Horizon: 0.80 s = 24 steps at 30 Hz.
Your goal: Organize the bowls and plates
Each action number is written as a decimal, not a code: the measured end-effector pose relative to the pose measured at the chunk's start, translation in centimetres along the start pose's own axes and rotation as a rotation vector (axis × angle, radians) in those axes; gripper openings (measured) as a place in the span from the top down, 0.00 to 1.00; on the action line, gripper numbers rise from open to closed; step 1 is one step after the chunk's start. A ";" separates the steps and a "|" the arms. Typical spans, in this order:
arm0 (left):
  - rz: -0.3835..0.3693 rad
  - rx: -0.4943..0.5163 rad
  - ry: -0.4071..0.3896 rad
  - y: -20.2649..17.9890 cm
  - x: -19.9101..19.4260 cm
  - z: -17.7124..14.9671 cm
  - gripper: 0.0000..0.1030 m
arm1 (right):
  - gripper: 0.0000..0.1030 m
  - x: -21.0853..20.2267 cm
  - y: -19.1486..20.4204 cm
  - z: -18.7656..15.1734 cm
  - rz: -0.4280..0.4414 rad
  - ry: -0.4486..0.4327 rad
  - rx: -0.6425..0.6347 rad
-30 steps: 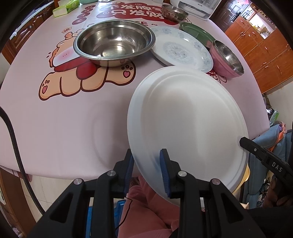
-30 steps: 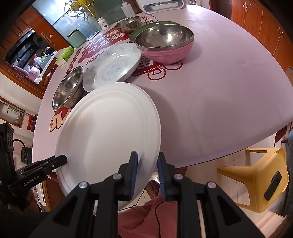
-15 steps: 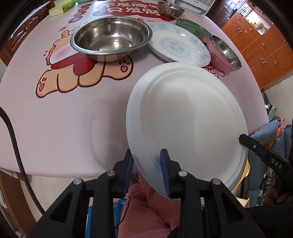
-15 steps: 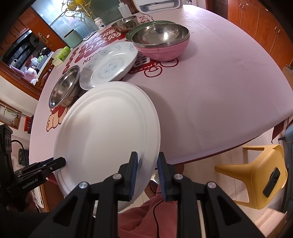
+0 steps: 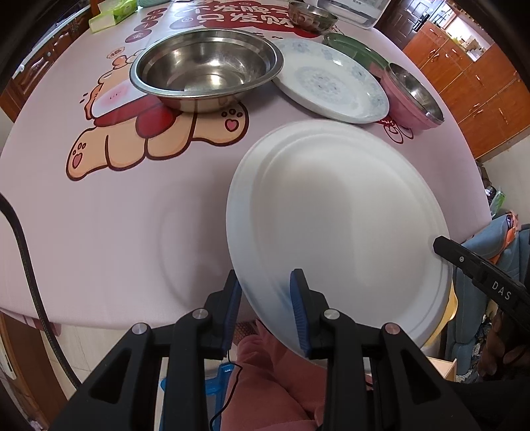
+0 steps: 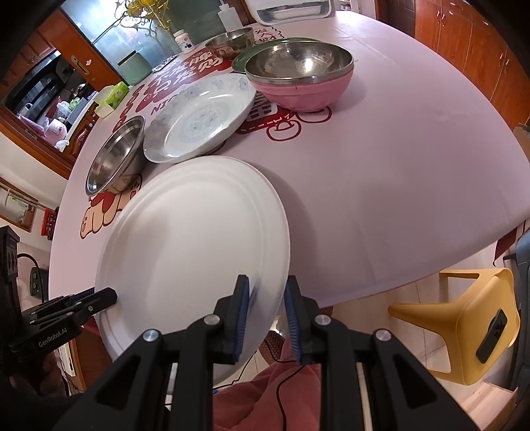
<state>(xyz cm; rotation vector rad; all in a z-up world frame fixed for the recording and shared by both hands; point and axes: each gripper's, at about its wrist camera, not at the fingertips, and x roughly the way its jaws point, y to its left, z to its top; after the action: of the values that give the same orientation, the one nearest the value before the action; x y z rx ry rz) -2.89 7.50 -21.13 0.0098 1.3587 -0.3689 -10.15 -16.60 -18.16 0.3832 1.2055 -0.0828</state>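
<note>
White plate [image 5: 334, 215]: large, round, plain matte white, with a broad flat rim, one raised ring inside it and a shallow centre. No pattern or marks are visible.

Position: the plate is off the table [image 5: 99, 215] at its near edge, partly over the pink cloth and partly out past the edge above the person's lap. It is carried by both grippers on opposite sides of its rim.

Left gripper [image 5: 265, 298]: blue pads straddle the near-left rim, one pad on the top face and one underneath. It is clamped on the white plate. In the right wrist view its black fingertips sit on the rim at far left.

Right gripper [image 6: 265, 301]: blue pads straddle the near-right rim and are likewise clamped on the plate. In the left wrist view its black finger lies on the rim at right.

Orientation: face up and tilted. Being round, it has no long axis. The far rim points toward the table centre.

Beyond it, near to far:
- Steel bowl [image 5: 207, 68] stands on the cartoon print, left of centre.
- Blue-patterned plate [image 5: 331, 86] is just beside that bowl on the right. I cannot tell whether the rims touch.
- Pink bowl [image 6: 299, 78] with a steel lining stands toward the table's right edge.
- Green plate [image 5: 356, 53] is behind the pink bowl and partly hidden.
- Small steel bowl [image 5: 309, 15] stands near the far edge.
</note>
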 end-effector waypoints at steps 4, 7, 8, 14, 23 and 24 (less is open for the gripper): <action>0.003 -0.001 -0.001 0.1 0.4 0.7 0.73 | 0.79 0.6 -0.1 0.4 -0.004 0.010 -0.003; 0.007 0.006 -0.005 -0.1 0.5 1.0 0.73 | 0.79 0.7 -0.2 0.7 -0.004 0.003 -0.006; 0.007 0.005 -0.005 -0.1 0.6 1.1 0.73 | 0.79 0.7 -0.2 0.9 -0.006 0.000 -0.011; 0.016 0.004 -0.020 -0.4 0.8 2.1 0.73 | 0.79 1.3 -0.2 2.3 -0.016 -0.020 -0.022; 0.026 -0.011 -0.021 -0.2 1.3 3.8 0.73 | 0.76 2.4 0.1 3.9 -0.034 -0.022 -0.056; 0.026 -0.014 -0.019 -0.2 1.4 3.8 0.73 | 0.76 2.5 0.2 4.0 -0.042 -0.020 -0.062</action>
<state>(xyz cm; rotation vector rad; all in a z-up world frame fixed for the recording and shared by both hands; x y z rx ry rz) 0.91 6.14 -21.58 0.0122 1.3411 -0.3369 -5.63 -17.35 -19.23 0.3025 1.1940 -0.0852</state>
